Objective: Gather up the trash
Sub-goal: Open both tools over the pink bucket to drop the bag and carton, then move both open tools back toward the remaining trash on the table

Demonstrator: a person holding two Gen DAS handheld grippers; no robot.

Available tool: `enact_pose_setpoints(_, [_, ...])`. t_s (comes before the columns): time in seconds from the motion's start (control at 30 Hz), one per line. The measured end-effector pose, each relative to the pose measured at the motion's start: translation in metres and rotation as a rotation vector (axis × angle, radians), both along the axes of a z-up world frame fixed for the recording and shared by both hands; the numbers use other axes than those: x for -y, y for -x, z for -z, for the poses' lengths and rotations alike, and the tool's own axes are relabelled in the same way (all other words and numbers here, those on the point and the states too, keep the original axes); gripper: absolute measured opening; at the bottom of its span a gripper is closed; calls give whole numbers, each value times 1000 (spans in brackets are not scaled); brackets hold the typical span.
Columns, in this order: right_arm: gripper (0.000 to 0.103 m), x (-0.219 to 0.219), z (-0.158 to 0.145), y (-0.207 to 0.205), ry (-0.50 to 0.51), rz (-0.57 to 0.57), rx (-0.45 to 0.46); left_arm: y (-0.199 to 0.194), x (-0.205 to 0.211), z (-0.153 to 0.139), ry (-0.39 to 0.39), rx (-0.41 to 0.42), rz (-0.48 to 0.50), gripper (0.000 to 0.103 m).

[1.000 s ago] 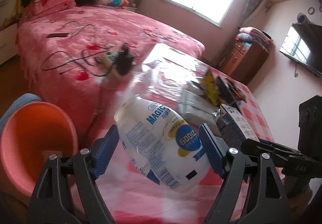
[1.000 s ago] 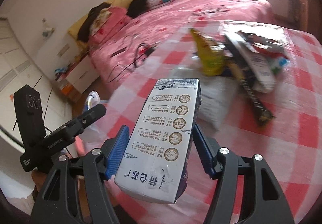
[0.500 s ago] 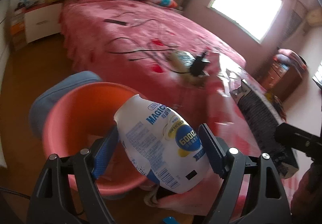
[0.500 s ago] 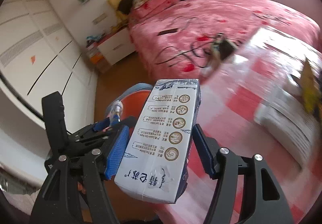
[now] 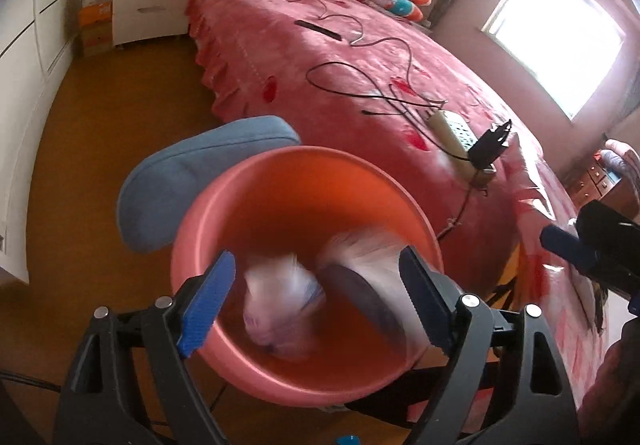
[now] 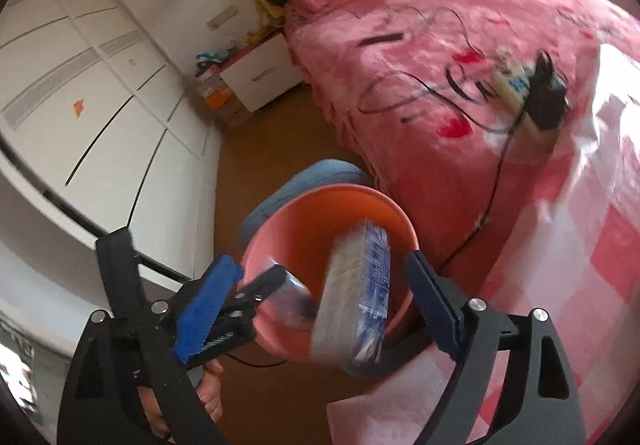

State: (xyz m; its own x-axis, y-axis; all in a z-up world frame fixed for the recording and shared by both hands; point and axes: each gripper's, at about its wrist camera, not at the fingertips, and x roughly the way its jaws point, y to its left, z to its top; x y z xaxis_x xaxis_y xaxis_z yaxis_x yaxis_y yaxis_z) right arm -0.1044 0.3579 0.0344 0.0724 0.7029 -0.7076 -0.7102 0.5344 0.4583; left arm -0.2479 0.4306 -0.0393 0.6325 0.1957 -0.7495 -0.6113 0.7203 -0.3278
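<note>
1. The left gripper point(image 5: 316, 303) hung right over the round salmon-pink plastic bin point(image 5: 224, 213), its jaws opening, blue pads well apart and touching nothing.
2. Between those pads, inside the bin, the white plastic bottle with blue print point(image 5: 282, 309) was a blur, free of both pads.
3. Beside it in the same view, a second blurred white and dark item lay against the bin's right wall; from that view I could not tell what it was.
4. The right gripper point(image 6: 320, 303) stood over the same bin, jaws opening too, with a clear gap on each side of the white and blue printed carton point(image 6: 356, 297).
5. The carton was smeared with motion, upright and tilted, its top over the bin's mouth and its lower end in front of the near rim; neither pad pressed on it.
6. In the right wrist view, the left gripper's finger reached in over the bin's left rim, and a hand point(image 6: 208, 397) held its handle below.
7. The bin sat on the brown floor point(image 5: 100, 125), just beside a blue cushioned stool point(image 5: 192, 173) and close to the bed with the pink blanket point(image 5: 280, 57).
8. Black cables point(image 5: 360, 85) and a white power strip point(image 5: 448, 133) lay on the blanket.
9. A pink-and-white checked tablecloth point(image 6: 600, 245) filled the right side of the right wrist view.
</note>
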Motion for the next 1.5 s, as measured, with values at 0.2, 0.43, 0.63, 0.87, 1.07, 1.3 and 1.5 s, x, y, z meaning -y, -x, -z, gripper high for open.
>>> enact_pose_setpoints(0.2, [88,33,2,-2,22,90,38,3,0,4,-25,-17,0,86])
enact_pose_setpoints(0.43, [90,66,1,0,37,157,62,-3,7,6,-20,-13,44,86])
enact_pose_setpoints(0.63, [92,92,3,2,39,203,66,-8,22,3,-20,9,83,86])
enact_pose_setpoints(0.87, [93,124,4,5,9,250,46,-19,43,-11,-39,34,153,86])
enact_pose_setpoints(1.07, [93,147,-3,7,-19,269,67,-30,59,-22,-33,30,194,86])
enact_pose_setpoints(1.3, [93,172,-7,4,-50,299,81,-41,84,-36,-54,32,238,86])
enact_pose_setpoints(1.5, [93,197,-8,2,-89,322,79,-48,107,-48,-83,22,273,86])
